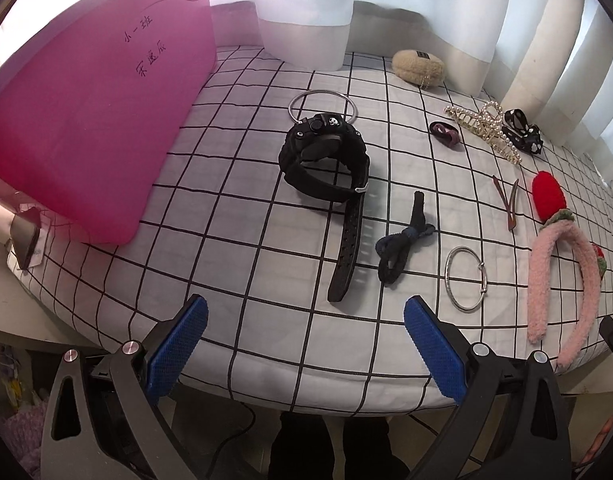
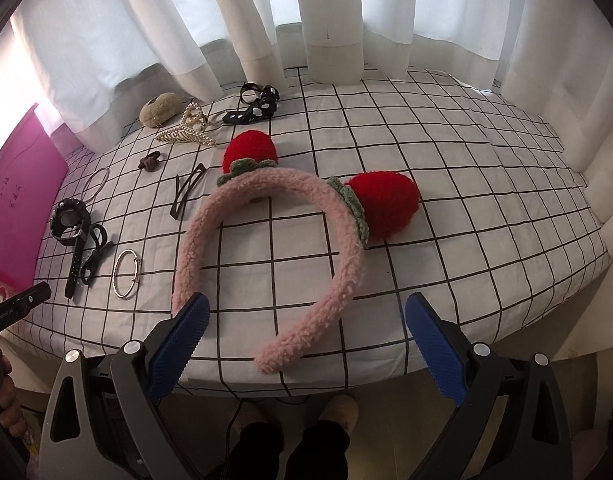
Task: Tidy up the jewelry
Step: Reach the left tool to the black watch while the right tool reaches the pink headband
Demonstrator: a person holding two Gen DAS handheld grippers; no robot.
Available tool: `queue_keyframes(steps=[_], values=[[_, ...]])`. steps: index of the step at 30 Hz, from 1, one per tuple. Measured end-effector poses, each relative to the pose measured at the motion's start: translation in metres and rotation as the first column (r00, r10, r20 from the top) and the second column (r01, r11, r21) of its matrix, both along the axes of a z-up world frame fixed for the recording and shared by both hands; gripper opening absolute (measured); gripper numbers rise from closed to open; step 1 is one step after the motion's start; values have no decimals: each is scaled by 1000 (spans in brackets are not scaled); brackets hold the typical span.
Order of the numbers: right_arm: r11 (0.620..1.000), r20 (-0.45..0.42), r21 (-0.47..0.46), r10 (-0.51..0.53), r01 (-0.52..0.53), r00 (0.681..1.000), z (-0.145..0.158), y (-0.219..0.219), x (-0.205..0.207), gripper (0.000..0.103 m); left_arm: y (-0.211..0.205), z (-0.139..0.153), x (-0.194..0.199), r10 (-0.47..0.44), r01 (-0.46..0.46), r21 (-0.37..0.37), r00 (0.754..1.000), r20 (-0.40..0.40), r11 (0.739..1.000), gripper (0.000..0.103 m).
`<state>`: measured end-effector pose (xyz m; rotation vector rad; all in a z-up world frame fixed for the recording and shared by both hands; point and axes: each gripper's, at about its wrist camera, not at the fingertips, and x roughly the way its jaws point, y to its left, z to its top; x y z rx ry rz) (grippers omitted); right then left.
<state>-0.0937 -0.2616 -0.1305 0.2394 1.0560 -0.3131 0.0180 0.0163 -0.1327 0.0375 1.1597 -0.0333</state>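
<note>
Handwritten dark characters are seen on the pink board (image 1: 94,120) leaning at the far left; the first line appears to read "小一班", while the second line is not made out with certainty. A small dark label is sewn on the beige plush hair clip (image 1: 418,68) at the far edge, but its lettering is too small to be read. Pale lettering is printed on the black body of the left hand-held gripper (image 2: 18,308) as seen from the right wrist view, too blurred to be read.

The jewelry is spread over a surface covered by a white cloth with a black grid (image 1: 234,208), in front of white curtains (image 2: 326,20). A black wristwatch (image 1: 326,164) lies near the middle, its strap stretched toward the near edge, and part of a large silver bangle (image 1: 324,98) is hidden behind it. A dark knotted hair tie (image 1: 402,248) and a smaller silver bracelet (image 1: 466,278) lie to its right. Farther right are a pearl claw clip (image 1: 486,128), a maroon scrunchie (image 1: 444,132), a black bow with white flowers (image 1: 522,130) and a brown snap clip (image 1: 506,204). The pink fuzzy headband (image 2: 274,248) with two red strawberry pompoms lies at the near right, cut off in the left wrist view.

The left hand-held gripper (image 1: 304,344) is held open over the near edge, gripping nothing. The right hand-held gripper (image 2: 304,344) is likewise spread wide, with one end of the headband between its blue pads (image 2: 182,340).
</note>
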Motion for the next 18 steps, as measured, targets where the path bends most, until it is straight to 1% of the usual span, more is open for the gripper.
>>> queue_keyframes(steps=[4,8,18], values=[[1000,-27,-10,-16,16,999,-16,-16,8,94,-4,-12,10,12,-12,-4,1000,0,1000,97],[1000,-34,-6,-30,30,999,-29,-28,20,94,-5,-21,23,37,-37,-14,999,0,999,97],[999,-36,15,-43,43,998,-51,-38,41,94,1,-39,51,93,-92,-9,996,5,996,97]])
